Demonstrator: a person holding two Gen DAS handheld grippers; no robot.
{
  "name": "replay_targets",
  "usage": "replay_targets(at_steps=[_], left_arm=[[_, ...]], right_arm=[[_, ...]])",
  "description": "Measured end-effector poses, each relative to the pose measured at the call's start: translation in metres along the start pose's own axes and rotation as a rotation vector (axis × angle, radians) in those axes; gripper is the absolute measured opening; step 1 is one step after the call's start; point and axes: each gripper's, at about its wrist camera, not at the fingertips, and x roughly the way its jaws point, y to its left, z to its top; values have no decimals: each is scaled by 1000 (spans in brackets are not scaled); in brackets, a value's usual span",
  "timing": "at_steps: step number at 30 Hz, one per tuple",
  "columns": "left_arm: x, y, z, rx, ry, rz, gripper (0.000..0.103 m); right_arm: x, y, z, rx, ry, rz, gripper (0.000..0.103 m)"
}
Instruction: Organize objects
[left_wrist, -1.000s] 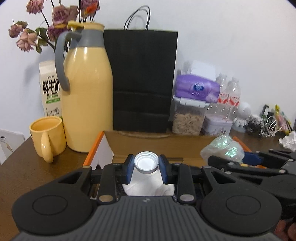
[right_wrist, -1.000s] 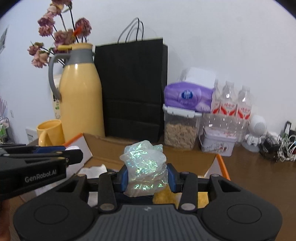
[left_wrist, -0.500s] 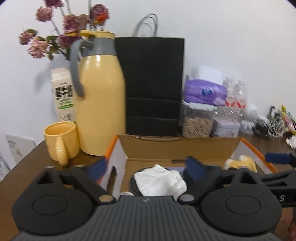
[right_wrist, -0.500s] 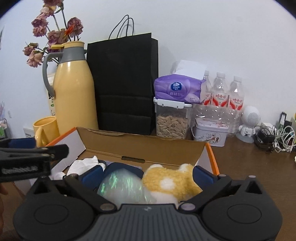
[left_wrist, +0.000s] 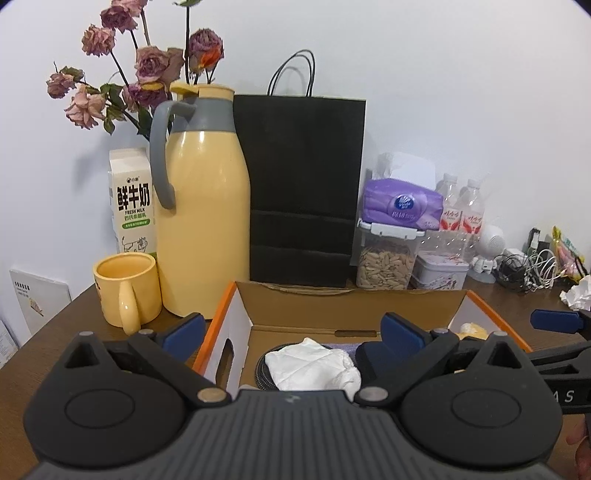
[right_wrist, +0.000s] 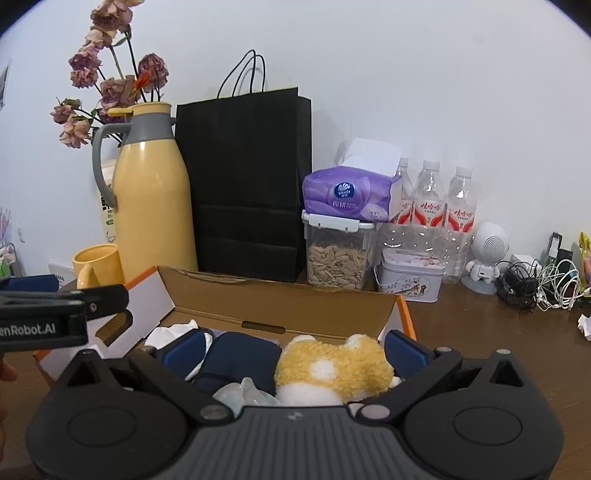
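Left hand-held gripper (left_wrist: 293, 332): jaws spread wide, empty, poised over the cardboard box (left_wrist: 351, 304). White crumpled paper (left_wrist: 314, 365) lies in the box just below, between the fingers. Right hand-held gripper (right_wrist: 295, 352): also spread, empty. Yellow plush toy (right_wrist: 332, 365) and iridescent plastic wad (right_wrist: 245, 395) sit in the box between its fingers. Box rests on brown surface (right_wrist: 498, 325); yellow thermos (left_wrist: 203, 221) behind.

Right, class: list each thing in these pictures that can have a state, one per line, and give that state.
left gripper: open, holding nothing
right gripper: open, holding nothing
cardboard box: flaps open, things inside
yellow flask: upright, lid shut
yellow mug: upright
black paper bag: standing
seed container: lid clipped shut
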Motion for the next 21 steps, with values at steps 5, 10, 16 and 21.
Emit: replay_targets(at_steps=[5,10,16,21], left_arm=[[-19,3,-8,18,-3,-29,103],[-40,9,-25,37,10,-53,103],[-53,13,-53,75,83,-84,103],[-63,10,-78,107,150,-124,103]], right_arm=[[-23,-7,-8,-13,-17,0,103],[-47,-15,-27,-25,-14,0,103],[-64,-22,-64,-50,75,11,103],[-74,-22,-91,-67,150,18,103]])
